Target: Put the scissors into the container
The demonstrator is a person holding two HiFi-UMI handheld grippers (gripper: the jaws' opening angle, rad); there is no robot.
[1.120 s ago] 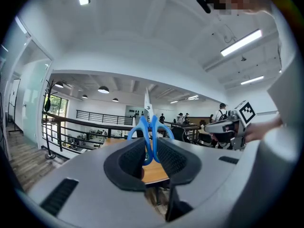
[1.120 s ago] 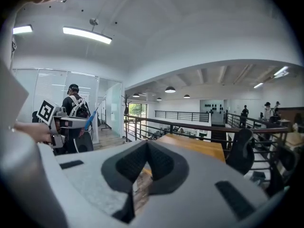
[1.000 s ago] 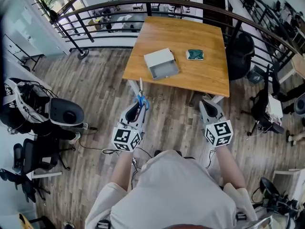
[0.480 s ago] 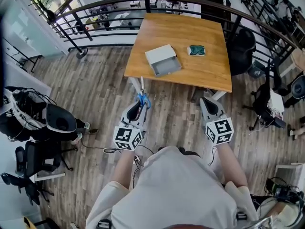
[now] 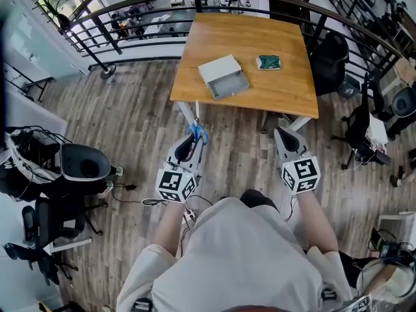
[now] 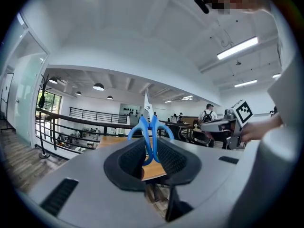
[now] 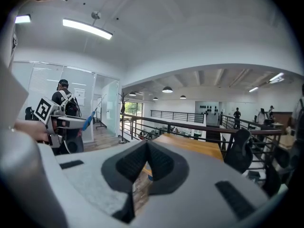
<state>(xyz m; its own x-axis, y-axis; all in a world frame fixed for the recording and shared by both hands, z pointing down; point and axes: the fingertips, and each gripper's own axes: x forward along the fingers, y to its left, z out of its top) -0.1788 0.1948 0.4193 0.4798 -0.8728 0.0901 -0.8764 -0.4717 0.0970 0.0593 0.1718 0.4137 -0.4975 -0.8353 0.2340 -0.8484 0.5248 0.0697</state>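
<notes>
**Scissors in left grip, container straight ahead**

Left gripper (image 5: 189,145): fingers clenched on the blue handles of the scissors (image 5: 197,123). Blades lead, long axis aimed at the grey container (image 5: 223,77) on the worktop (image 5: 286,93), still well apart. Right gripper (image 5: 285,139): fingers closed, empty, farther from the container.

The right gripper (image 7: 147,142), fingers (image 7: 131,161) pressed together around nothing, faces the wooden table (image 7: 191,145) ahead.
</notes>
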